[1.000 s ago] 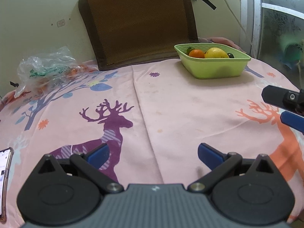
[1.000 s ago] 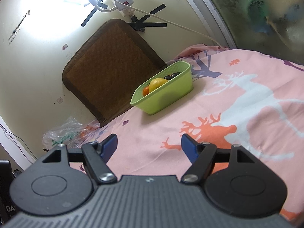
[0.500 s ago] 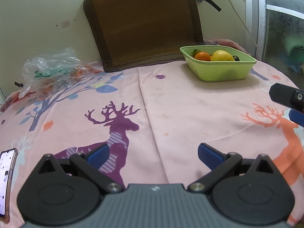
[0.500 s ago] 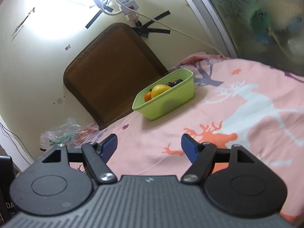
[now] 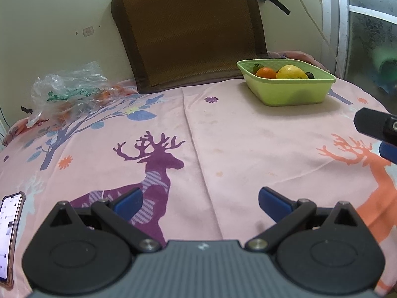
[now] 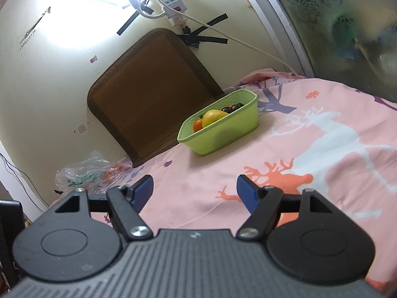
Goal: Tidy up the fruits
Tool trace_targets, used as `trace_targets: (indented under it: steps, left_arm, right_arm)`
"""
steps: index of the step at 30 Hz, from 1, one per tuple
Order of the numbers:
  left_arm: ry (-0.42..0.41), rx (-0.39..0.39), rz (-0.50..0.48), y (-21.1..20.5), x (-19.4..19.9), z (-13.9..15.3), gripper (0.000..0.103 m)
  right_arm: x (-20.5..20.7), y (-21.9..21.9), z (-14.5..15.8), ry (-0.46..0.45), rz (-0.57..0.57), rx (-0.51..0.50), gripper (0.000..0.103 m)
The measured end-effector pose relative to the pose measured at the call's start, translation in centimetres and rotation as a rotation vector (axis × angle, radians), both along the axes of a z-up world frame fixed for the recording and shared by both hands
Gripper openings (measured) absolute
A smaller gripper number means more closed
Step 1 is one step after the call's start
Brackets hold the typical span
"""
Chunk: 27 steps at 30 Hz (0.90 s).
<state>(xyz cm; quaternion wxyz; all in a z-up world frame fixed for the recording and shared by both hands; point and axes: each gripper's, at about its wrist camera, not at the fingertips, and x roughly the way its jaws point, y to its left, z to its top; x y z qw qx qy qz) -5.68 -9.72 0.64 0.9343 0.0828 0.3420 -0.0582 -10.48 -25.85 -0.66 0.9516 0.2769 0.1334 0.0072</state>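
1. Fruits sat in the green basket [image 5: 292,94] at the far right of the desk [image 5: 248,136], just in front of the brown mat [image 5: 188,32] leaning on the wall: an orange [image 5: 266,72], a lemon [image 5: 291,72], a dark round fruit [image 5: 310,75] and a small red one with a green top [image 5: 256,67].
2. Seen from the right wrist, the same basket [image 6: 223,136] held the lemon [image 6: 213,116] and dark fruits [image 6: 232,108] well below its rim.
3. No loose fruit showed on the pink deer cloth between the claws and the basket.
4. Left claw [image 5: 201,201] hung released and empty, low over the near side of the desk, its jaws spread wide.
5. Right claw [image 6: 194,190] was likewise spread and empty, well apart from the basket.
6. A crumpled plastic bag [image 5: 69,92] lay at the far left; something orange showed through it, but I could not tell whether it was fruit.
7. A phone [image 5: 10,236] lay at the near left edge.
8. Judged from this, the gathering step looked done, or nearly so.
9. Any next move would call for checking the bag; if fruit is inside, the left claw is nearer and would need to reach across, grip gently and carry it to the basket.
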Motion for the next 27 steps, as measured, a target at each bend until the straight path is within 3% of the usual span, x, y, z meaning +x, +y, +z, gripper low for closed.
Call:
trace_targets:
  steps: [27]
  left_arm:
    - [-0.017, 0.019, 0.005, -0.18, -0.42, 0.13, 0.103]
  right_arm:
    - [-0.54, 0.01, 0.09, -0.013, -0.002, -0.003, 0.075]
